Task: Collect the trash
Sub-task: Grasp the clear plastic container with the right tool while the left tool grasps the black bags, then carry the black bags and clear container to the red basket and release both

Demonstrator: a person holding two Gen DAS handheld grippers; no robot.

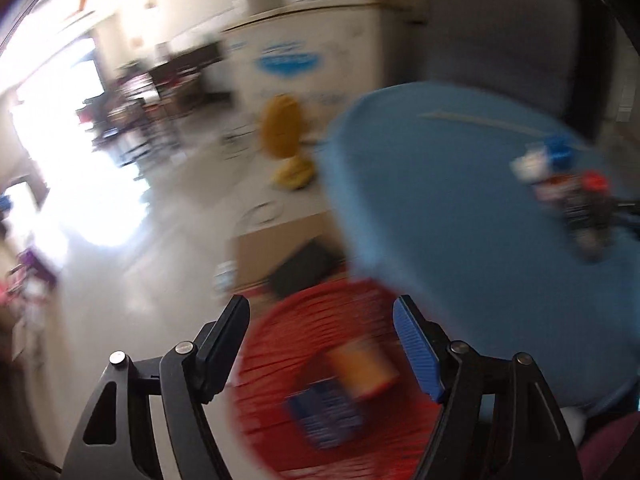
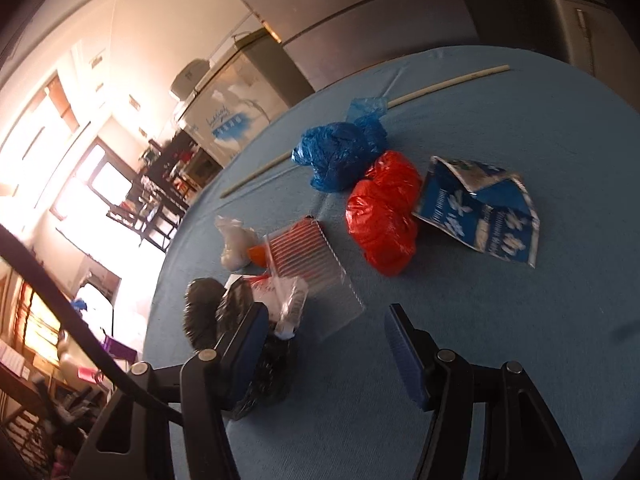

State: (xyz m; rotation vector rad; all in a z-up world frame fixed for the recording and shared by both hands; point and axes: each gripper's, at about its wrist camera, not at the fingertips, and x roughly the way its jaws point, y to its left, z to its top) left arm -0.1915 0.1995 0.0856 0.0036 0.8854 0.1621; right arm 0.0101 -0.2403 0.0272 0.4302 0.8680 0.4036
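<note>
In the blurred left wrist view my left gripper hangs open and empty over a red slatted basket on the floor. An orange cup and a blue carton lie inside it. My right gripper is open over the blue table, with nothing between its pads. Ahead of it lie a clear ridged plastic tray, a red plastic bag, a blue plastic bag, a crushed blue carton and a whitish bag. Dark scrubby trash and a clear wrapper sit beside its left finger.
A long pale stick lies across the far side of the table. Beside the table in the left wrist view are a cardboard box, a yellow object, a white freezer and dark chairs by bright windows.
</note>
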